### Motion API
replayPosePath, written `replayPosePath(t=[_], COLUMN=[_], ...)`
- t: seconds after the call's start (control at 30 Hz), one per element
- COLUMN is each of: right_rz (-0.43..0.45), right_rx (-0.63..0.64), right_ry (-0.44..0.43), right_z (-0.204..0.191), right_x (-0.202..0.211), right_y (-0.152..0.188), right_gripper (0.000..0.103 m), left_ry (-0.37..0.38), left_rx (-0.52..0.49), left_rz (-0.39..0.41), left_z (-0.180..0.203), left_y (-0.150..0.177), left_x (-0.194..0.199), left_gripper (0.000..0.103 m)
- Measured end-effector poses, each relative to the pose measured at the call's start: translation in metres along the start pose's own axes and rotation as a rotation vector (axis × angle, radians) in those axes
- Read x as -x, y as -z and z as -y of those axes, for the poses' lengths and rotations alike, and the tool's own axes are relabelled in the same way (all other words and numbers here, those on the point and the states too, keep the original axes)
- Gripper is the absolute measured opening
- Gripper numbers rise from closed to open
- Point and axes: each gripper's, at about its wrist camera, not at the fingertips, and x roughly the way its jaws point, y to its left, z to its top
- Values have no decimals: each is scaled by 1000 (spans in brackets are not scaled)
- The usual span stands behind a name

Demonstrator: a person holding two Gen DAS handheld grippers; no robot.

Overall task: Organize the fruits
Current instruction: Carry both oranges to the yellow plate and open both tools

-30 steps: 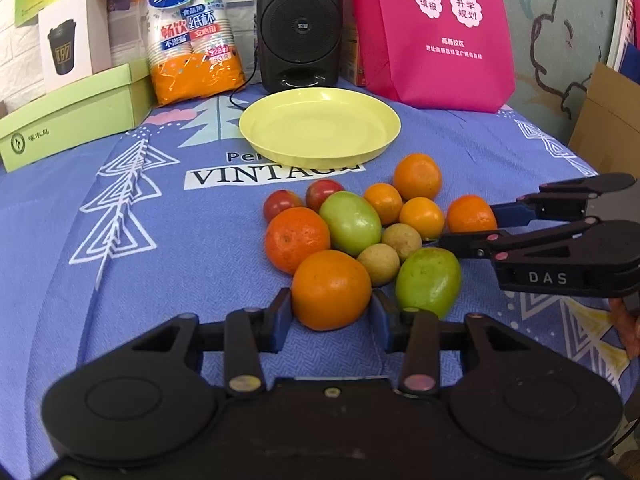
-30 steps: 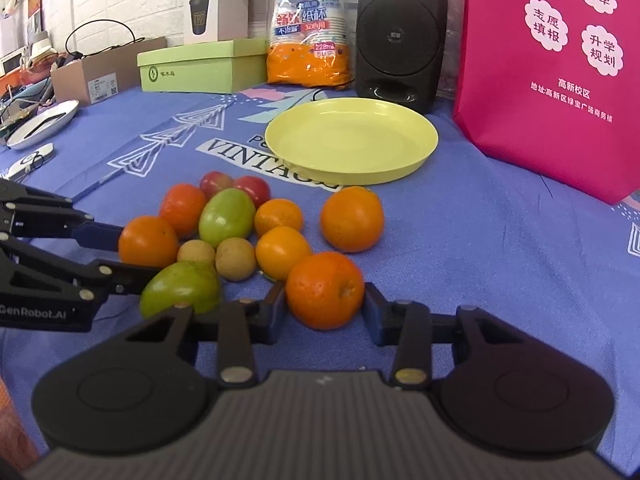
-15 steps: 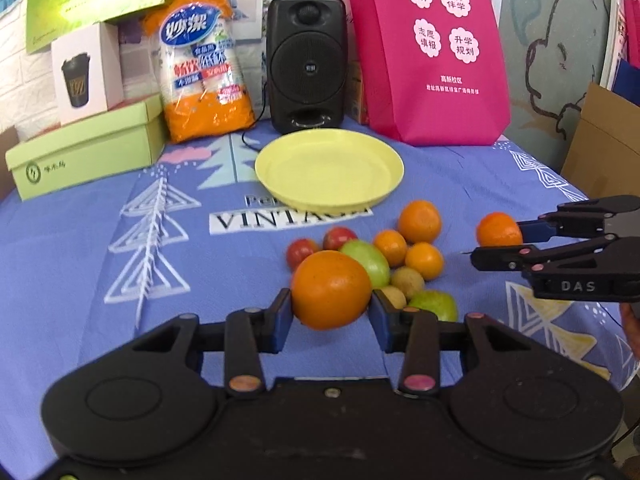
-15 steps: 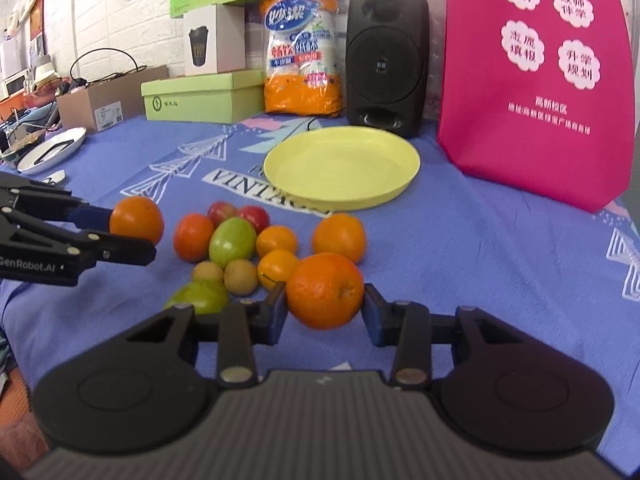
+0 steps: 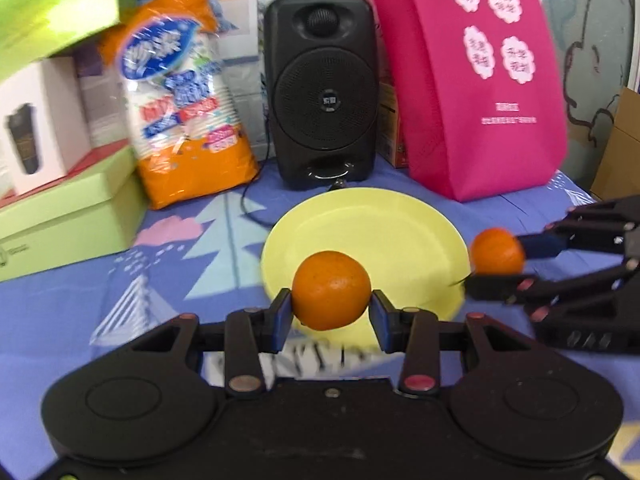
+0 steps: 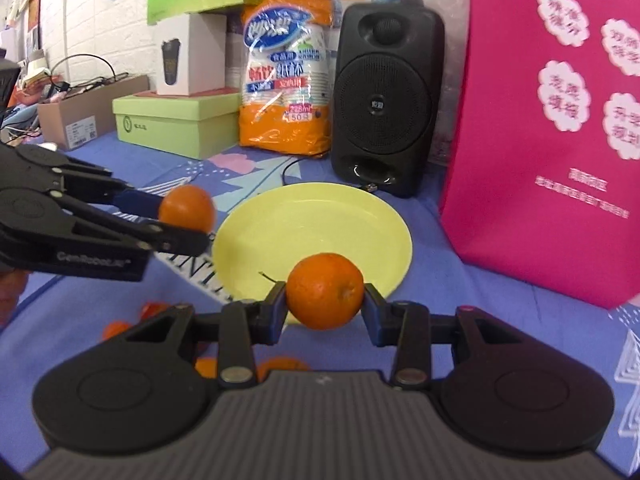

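Orange fruit, two pieces, both lifted clear of the pile and now held at the yellow plate [image 5: 400, 220], where half a second ago they hung over the fruit cluster nearer the cameras.

- Left claw [image 5: 331, 312]: fingers pressed onto the sides of a large orange [image 5: 331, 295], held in the air over the plate's near rim.
- Right claw [image 6: 325, 310]: pinching a second orange [image 6: 325, 290] the same way, also over the plate's near rim [image 6: 312, 208]. From the left camera it enters from the right, its orange [image 5: 497, 250] at the plate's right edge.
- Plate: bare of fruit, resting on the blue patterned desk [image 5: 72, 300] in front of the black speaker [image 5: 323, 88].
- Remaining fruit: mostly hidden. Only orange scraps [image 6: 280, 364] show on the near side of the plate, under the right claw's body; the left camera shows none of the pile.
- Legibility: motion blur smears the cloth lettering, the paper-cup pack [image 5: 180, 96] left of the speaker, and the pink bag [image 5: 472, 72] to the speaker's right.
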Motion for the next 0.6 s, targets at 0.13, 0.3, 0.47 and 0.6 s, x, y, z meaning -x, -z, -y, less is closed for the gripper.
replayPosePath(t=[0.13,0.3,0.47,0.6], right_rz=[-53,-79,-105,-89], right_rx=[-23,-51,-53,-59], right_ry=[4,-2,2,20], right_z=[14,24,23,22], right_x=[-40,-65,-85,-81], right_y=[-8,-8,-11,-13], right_gripper=[39,39,39,41], left_ry=[9,-25,-44,-96], left_rx=[-2,-11,-13,-34], left_rz=[-55,-104,-108,-70], left_z=[-6,-10,-7,-9], left_y=[-13,-17,-17,-19], left_x=[-42,-74,-84,-68], left_gripper=[40,41,57,77])
